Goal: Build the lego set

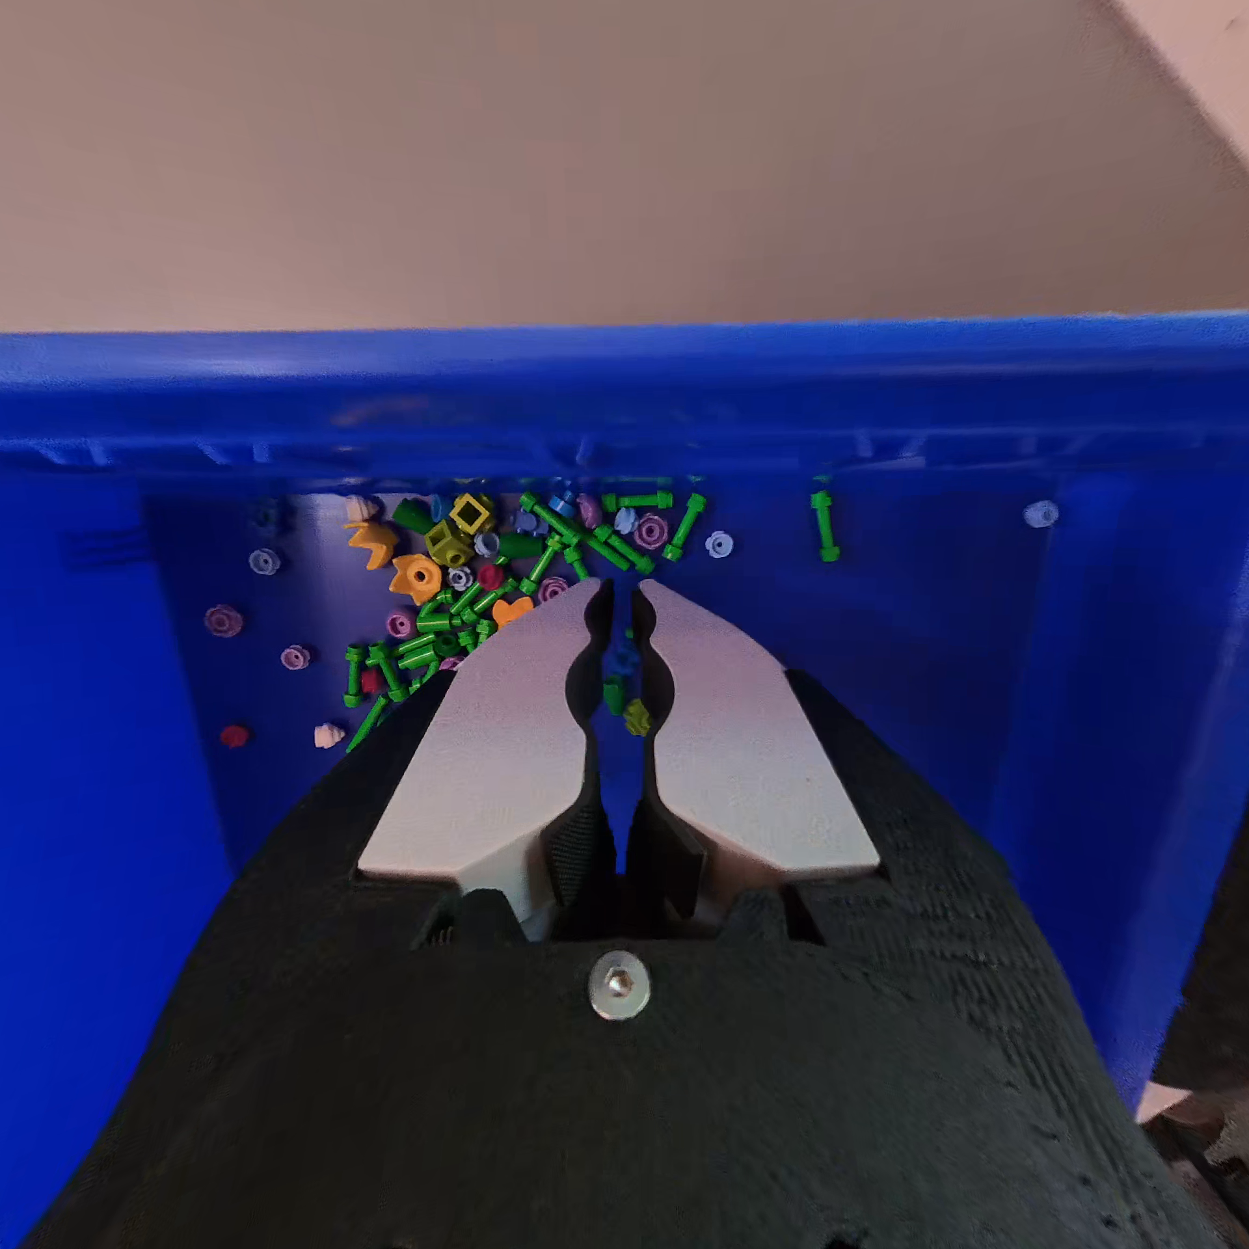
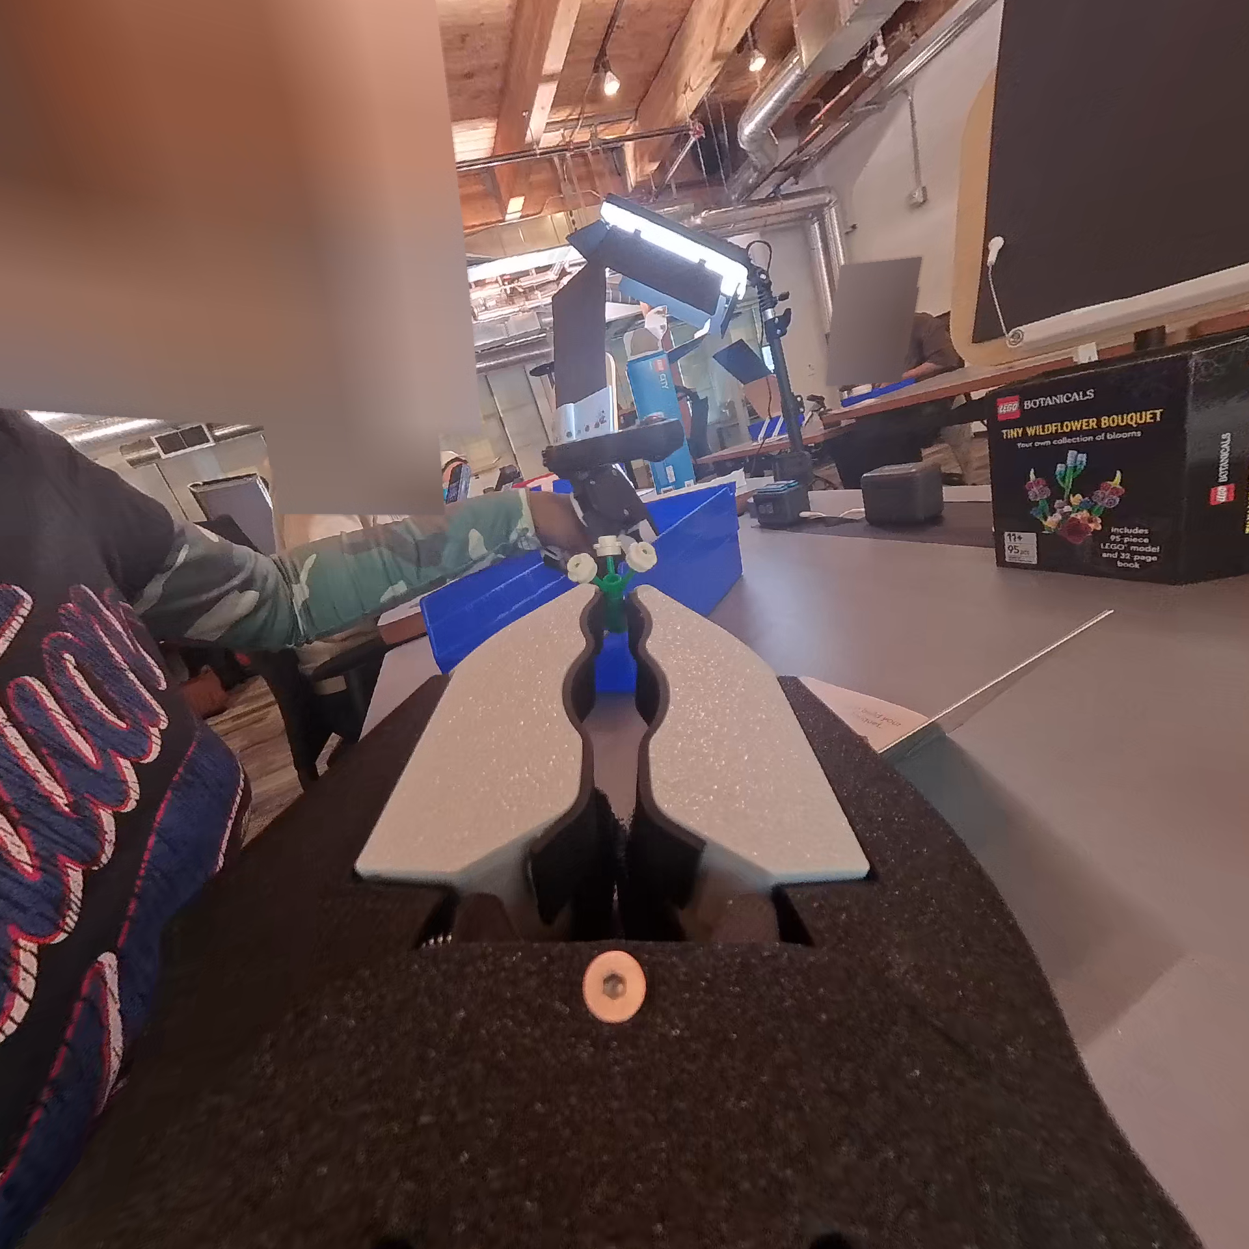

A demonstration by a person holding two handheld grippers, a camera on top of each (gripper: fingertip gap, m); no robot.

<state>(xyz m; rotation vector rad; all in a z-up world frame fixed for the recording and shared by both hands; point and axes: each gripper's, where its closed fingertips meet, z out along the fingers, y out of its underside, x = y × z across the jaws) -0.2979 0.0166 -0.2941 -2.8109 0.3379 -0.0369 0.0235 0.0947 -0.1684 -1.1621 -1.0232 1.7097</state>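
Blue plastic filled the left wrist view, where a blue bin (image 1: pixel 608 399) was seen from just inside its near wall, a plain beige wall rising behind its rim. On the bin floor a heap of small lego pieces (image 1: pixel 486 581) was scattered: green stems, orange petals, yellow-green cubes and purple, pale and red round studs. The left gripper (image 1: pixel 622 591) was lowered into the bin at the edge of that heap, its white fingers (image 1: pixel 513 730) drawn to a narrow slit at the tips; nothing could be seen pinched there, though a few pieces showed through the gap. In the right wrist view a grey tabletop (image 2: pixel 878 642) was shown in an open workshop with wooden ceiling beams. The right gripper (image 2: pixel 614 601) was closed on a green stem with three white flowers (image 2: pixel 611 564), held upright above the tabletop. Behind it the bin and a camouflage sleeve (image 2: pixel 378 568) were visible, and a black lego box (image 2: pixel 1108 466) stood to the right.
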